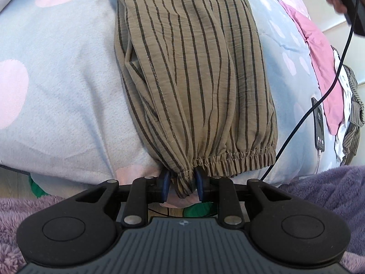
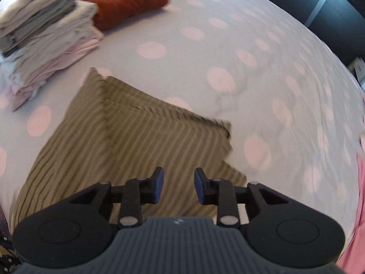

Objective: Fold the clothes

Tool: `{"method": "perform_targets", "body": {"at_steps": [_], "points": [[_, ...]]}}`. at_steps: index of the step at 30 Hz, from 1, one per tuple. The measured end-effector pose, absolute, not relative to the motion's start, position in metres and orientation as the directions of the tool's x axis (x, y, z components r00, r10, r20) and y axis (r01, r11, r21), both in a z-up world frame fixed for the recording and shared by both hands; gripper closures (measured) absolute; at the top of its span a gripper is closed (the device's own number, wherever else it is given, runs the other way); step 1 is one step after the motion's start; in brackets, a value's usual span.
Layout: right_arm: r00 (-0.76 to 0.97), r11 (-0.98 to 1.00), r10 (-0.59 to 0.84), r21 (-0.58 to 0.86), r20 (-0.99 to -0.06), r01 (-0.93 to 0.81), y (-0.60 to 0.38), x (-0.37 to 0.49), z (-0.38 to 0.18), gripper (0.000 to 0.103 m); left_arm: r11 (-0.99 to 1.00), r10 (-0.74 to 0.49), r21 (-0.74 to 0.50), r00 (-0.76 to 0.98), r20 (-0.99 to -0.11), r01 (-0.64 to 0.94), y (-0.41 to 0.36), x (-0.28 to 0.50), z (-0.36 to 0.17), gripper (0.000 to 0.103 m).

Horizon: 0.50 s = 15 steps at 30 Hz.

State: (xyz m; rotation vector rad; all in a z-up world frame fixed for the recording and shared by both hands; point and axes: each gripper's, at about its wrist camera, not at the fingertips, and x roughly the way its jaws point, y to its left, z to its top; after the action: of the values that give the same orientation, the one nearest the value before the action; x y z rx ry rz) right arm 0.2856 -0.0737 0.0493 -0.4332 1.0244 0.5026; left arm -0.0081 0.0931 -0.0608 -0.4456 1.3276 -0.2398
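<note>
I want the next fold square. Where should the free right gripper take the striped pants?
Probably the elastic waistband of the striped pants, opposite the left gripper, from the near bed edge: that gathered hem lies flat and free, giving its fingers an edge.

Both views are lit by soft, even daylight; no hard glare is seen. The left wrist view is sharp, and faint shadows are cast in the folds of the brown striped fabric garment (image 1: pixel 194 68). The right wrist view is smeared by motion blur, strongest across the pale blue bedcover with pink dots (image 2: pixel 262 57). Strong barrel distortion is noted at all edges.
</note>
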Motion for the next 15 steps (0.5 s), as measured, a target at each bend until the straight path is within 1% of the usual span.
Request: {"method": "perform_targets", "body": {"at_steps": [2, 4, 6, 12, 15], "points": [[0.425, 0.851, 0.215, -0.045, -0.879, -0.524, -0.089, 0.292, 0.042, 0.068, 0.898, -0.407, -0.434, 0.232, -0.883, -0.076, 0.088, -0.007, -0.061, 0.081], [0.425, 0.881, 0.240, 0.012, -0.873, -0.474, -0.098, 0.300, 0.034, 0.064, 0.901, -0.402, -0.428, 0.229, -0.887, -0.075, 0.082, -0.005, -0.062, 0.081], [0.430, 0.896, 0.250, 0.039, -0.868, -0.442, -0.101, 0.311, 0.026, 0.057, 0.903, -0.399, -0.424, 0.225, -0.889, -0.074, 0.076, -0.003, -0.062, 0.081], [0.414, 0.928, 0.307, 0.173, -0.857, -0.330, -0.098, 0.358, -0.001, 0.053, 0.898, -0.408, -0.432, 0.210, -0.889, -0.085, 0.077, 0.002, -0.065, 0.080], [0.392, 0.936, 0.296, 0.182, -0.871, -0.303, -0.092, 0.374, -0.017, 0.053, 0.888, -0.426, -0.450, 0.203, -0.882, -0.091, 0.082, 0.004, -0.066, 0.080]]}}
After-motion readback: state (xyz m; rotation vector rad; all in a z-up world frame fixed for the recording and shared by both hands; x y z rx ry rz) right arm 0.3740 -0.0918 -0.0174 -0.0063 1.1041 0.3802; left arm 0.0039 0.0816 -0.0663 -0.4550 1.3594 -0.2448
